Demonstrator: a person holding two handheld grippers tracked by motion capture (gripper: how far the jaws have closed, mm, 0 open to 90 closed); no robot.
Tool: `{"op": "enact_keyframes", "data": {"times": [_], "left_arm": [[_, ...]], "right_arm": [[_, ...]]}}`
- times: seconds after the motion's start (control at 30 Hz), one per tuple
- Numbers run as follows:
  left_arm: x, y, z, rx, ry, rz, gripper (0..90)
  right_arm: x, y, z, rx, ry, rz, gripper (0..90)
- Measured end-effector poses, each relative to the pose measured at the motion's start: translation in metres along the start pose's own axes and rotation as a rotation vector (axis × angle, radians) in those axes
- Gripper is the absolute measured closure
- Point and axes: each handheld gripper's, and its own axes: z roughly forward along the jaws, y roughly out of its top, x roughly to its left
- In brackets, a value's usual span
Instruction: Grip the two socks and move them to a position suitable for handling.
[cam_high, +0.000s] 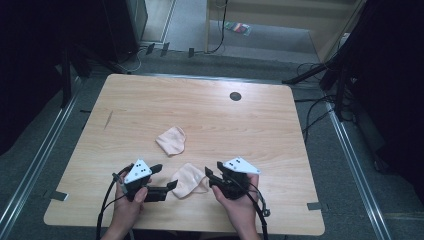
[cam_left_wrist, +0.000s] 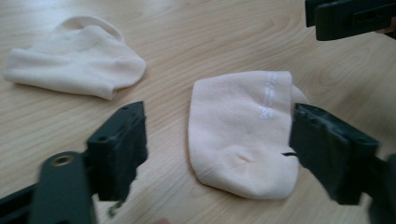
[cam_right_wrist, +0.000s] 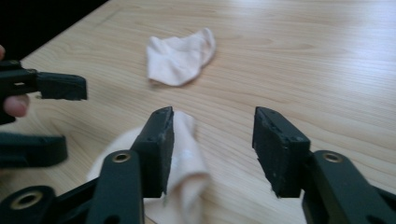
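Two pale peach socks lie on the wooden table. The far sock sits crumpled near the middle. The near sock lies between my two grippers by the front edge. My left gripper is open, its jaws standing either side of the near sock just above it. My right gripper is open too; its left jaw stands against a raised fold of that sock, with bare table between the jaws. Each gripper view shows the other gripper.
A small dark round hole sits in the tabletop near the far edge. Bare wood stretches to the right and behind the socks. Cables and dark stands ring the table on the grey floor.
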Motion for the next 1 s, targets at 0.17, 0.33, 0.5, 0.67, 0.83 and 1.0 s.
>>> {"op": "enact_keyframes", "data": {"times": [0.17, 0.33, 0.5, 0.67, 0.83, 1.0], "left_arm": [[-0.009, -0.001, 0.004, 0.084, -0.102, 0.04, 30.8], [-0.023, -0.006, 0.017, 0.171, -0.108, 0.128, 33.7], [-0.035, -0.013, 0.028, 0.231, -0.048, 0.235, 51.0], [-0.025, -0.008, 0.028, 0.203, -0.067, 0.149, 86.9], [-0.012, 0.006, 0.015, 0.111, -0.11, 0.024, 88.8], [0.001, 0.014, 0.006, 0.061, -0.151, -0.06, 88.9]], "right_arm": [[-0.008, -0.014, -0.005, 0.047, 0.02, 0.065, 54.0], [-0.005, -0.03, -0.003, 0.093, 0.013, 0.071, 52.8], [-0.003, -0.031, -0.002, 0.091, 0.017, 0.058, 52.9], [-0.001, -0.031, -0.002, 0.078, 0.02, 0.047, 53.2], [0.009, -0.031, -0.004, 0.048, 0.046, 0.013, 59.0], [0.031, -0.035, 0.008, 0.063, 0.149, -0.073, 61.8]]}}
